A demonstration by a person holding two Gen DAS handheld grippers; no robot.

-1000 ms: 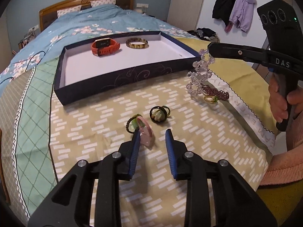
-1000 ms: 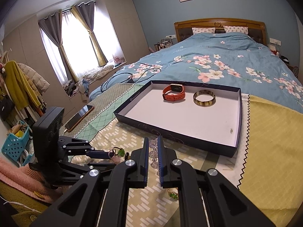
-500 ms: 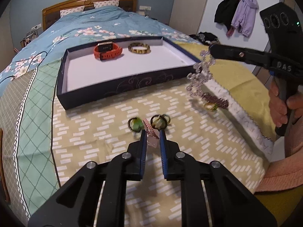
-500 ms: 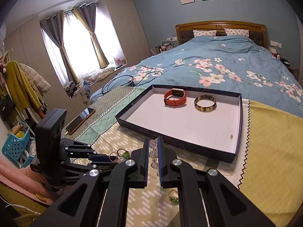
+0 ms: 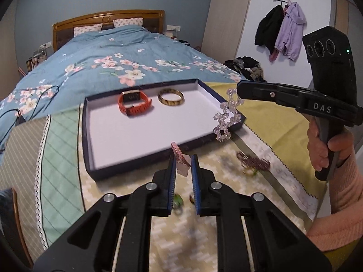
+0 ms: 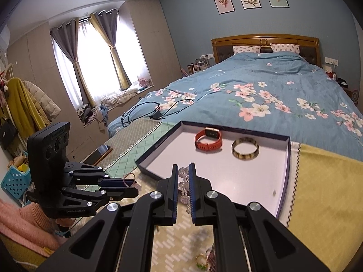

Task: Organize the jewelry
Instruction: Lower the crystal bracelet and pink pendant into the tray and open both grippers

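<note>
A dark blue tray [image 5: 127, 165] with a white floor lies on the bed, also in the right wrist view [image 6: 156, 146]. An orange watch [image 5: 134, 105] and a gold bangle [image 5: 170, 97] lie in it. My left gripper [image 5: 182, 166] is shut on a pink bracelet [image 5: 180, 158], held above the bedspread near the tray's front wall. My right gripper [image 6: 182, 174] is shut on a clear bead bracelet [image 5: 226, 115], which hangs over the tray's right front corner. A purple bracelet [image 5: 254, 162] and green rings [image 5: 178, 200] lie on the yellow bedspread.
The blue floral duvet [image 5: 118, 54] covers the bed behind the tray. Black cables [image 6: 156, 111] lie on its left side. A phone [image 6: 99, 153] lies at the bed's left edge. More rings [image 6: 202, 260] lie on the bedspread below my right gripper.
My left gripper closed on the pink bracelet and lifted it off the bedspread toward the tray. My right gripper carried the clear bead bracelet up to the tray's right front corner.
</note>
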